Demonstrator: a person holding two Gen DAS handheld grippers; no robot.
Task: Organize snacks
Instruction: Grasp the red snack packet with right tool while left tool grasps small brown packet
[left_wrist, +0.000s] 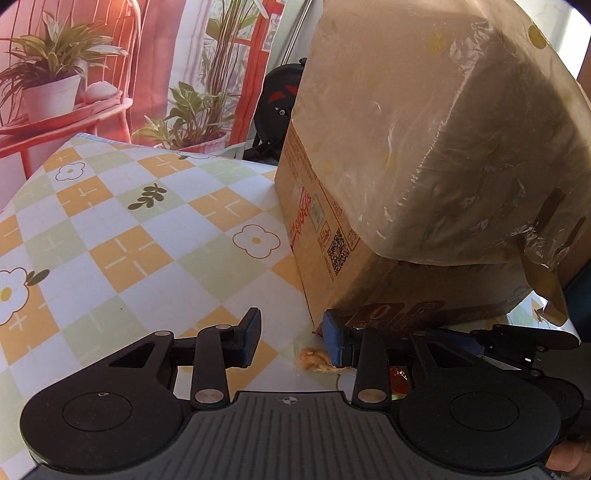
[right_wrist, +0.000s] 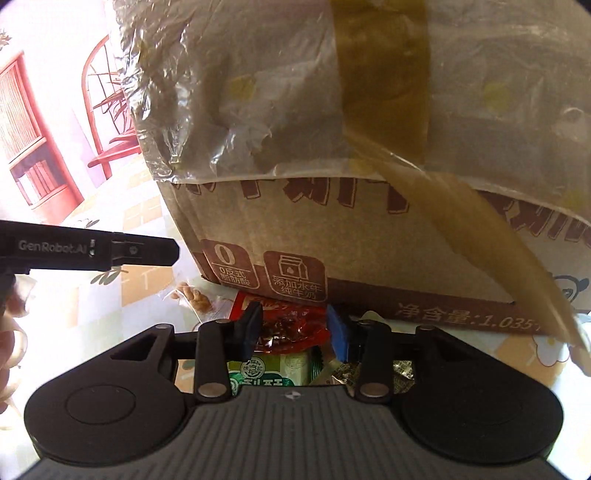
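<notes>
A large cardboard box (left_wrist: 424, 166) with plastic wrap and brown tape stands on the checked tablecloth (left_wrist: 122, 229), close in front of both grippers; it also fills the right wrist view (right_wrist: 332, 147). My left gripper (left_wrist: 291, 339) is open, its right finger at the box's near corner, over a small clear packet of tan snack (left_wrist: 314, 360). My right gripper (right_wrist: 293, 332) is open around a red snack packet (right_wrist: 291, 328) lying by the box's base. A green packet (right_wrist: 273, 373) and other wrappers lie under it. The tan snack shows at left (right_wrist: 195, 299).
The left gripper's arm (right_wrist: 92, 249) crosses the left of the right wrist view. A printed backdrop of plants and red furniture (left_wrist: 74, 74) hangs behind the table. A dark machine (left_wrist: 277, 107) stands past the table's far edge. A loose brown tape strip (right_wrist: 480, 240) hangs off the box.
</notes>
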